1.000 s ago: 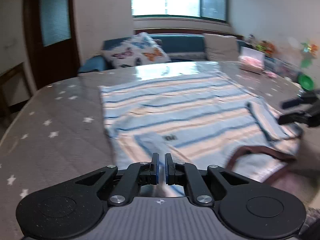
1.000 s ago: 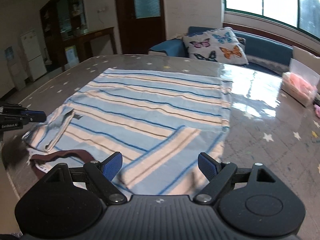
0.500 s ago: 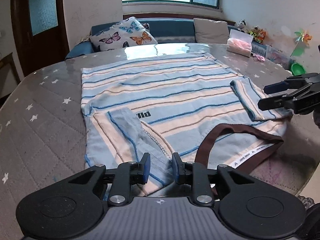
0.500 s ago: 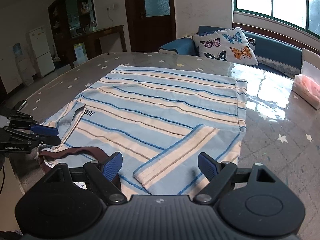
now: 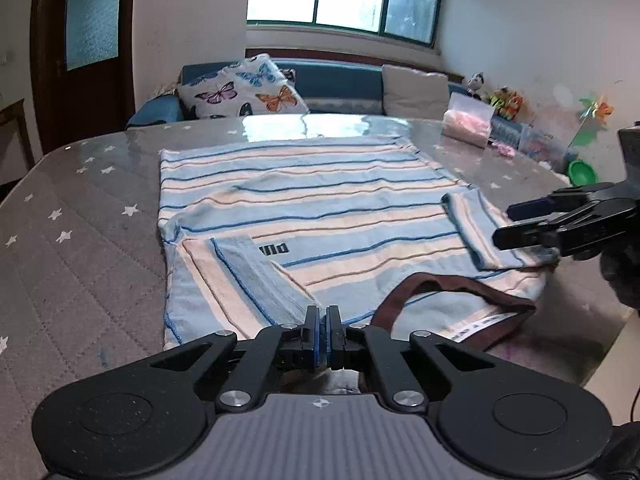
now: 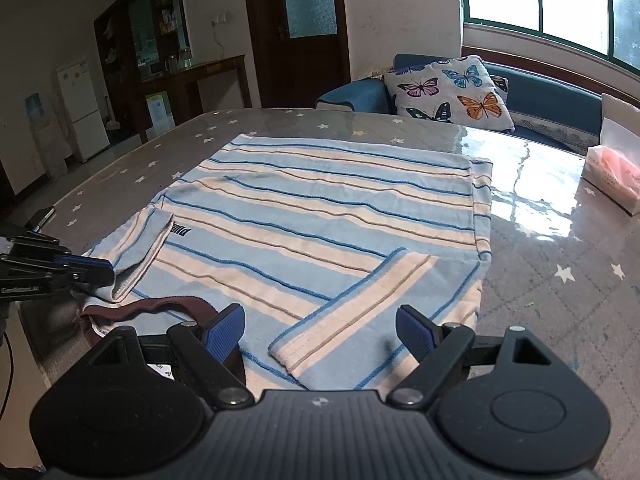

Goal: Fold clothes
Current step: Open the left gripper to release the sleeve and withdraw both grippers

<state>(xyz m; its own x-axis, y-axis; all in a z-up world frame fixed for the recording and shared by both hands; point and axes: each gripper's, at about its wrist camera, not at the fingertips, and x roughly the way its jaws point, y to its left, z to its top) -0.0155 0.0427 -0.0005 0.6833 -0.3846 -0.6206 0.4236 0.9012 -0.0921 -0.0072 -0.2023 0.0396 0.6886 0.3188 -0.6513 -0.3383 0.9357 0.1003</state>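
A light-blue and cream striped T-shirt [image 5: 320, 208] with a brown collar [image 5: 452, 288] lies flat on the table, both sleeves folded in over the body; it also shows in the right wrist view [image 6: 320, 220]. My left gripper [image 5: 322, 332] is shut at the shirt's near shoulder edge by the folded left sleeve [image 5: 256, 276]; in the right wrist view it [image 6: 106, 274] sits against that sleeve's fold [image 6: 140, 256]. My right gripper [image 6: 320, 330] is open, its fingers straddling the folded right sleeve [image 6: 352, 308]. It also shows in the left wrist view [image 5: 508, 226].
The grey star-patterned table [image 5: 80, 240] has a glossy far part. A clear box of pink items [image 6: 616, 168] stands at the right. A green bowl [image 5: 582, 172] and toys sit beyond. A sofa with a butterfly cushion [image 5: 240, 92] is behind the table.
My left gripper opened slightly half a second ago and has now closed at the shirt's shoulder edge. The right gripper stayed open and shifted a little over the folded sleeve.
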